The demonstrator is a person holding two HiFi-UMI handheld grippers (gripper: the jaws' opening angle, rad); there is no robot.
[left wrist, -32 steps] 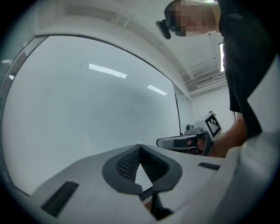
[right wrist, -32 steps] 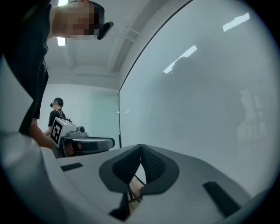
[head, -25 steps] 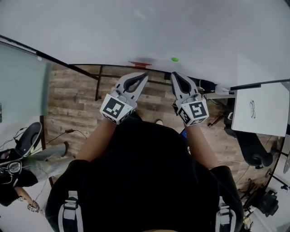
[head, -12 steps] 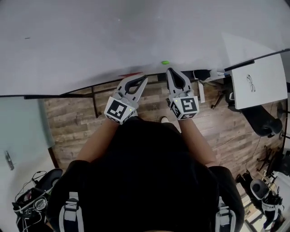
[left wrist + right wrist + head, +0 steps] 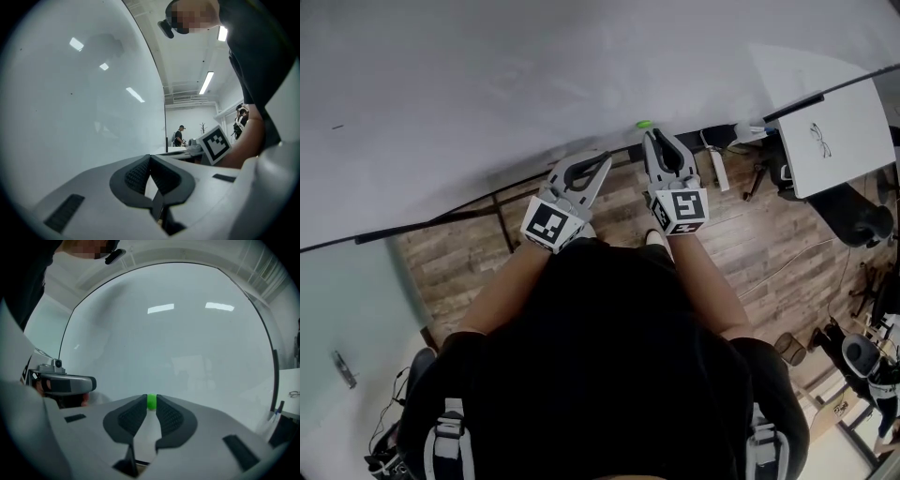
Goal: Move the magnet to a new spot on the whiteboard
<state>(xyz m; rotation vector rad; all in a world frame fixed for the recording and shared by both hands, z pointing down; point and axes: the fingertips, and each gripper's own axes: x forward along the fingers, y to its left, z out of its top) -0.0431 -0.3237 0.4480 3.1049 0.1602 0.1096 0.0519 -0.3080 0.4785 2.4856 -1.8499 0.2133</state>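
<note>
Right gripper [image 5: 151, 398]: jaws partly apart. They've just been opening, and the little green magnet [image 5: 644, 124] sits right in the gap at the tips. Can't tell if the pads actually press on it, so I'm not calling it a grip.
Magnet spot: stuck on the whiteboard [image 5: 534, 66], down near its bottom edge, straight ahead of the right gripper.
Left gripper [image 5: 150, 158]: jaws closed tip to tip, nothing in them — held just beside the right one, close to the board, clear of the magnet.
Below the board: wood-plank floor [image 5: 750, 234].
</note>
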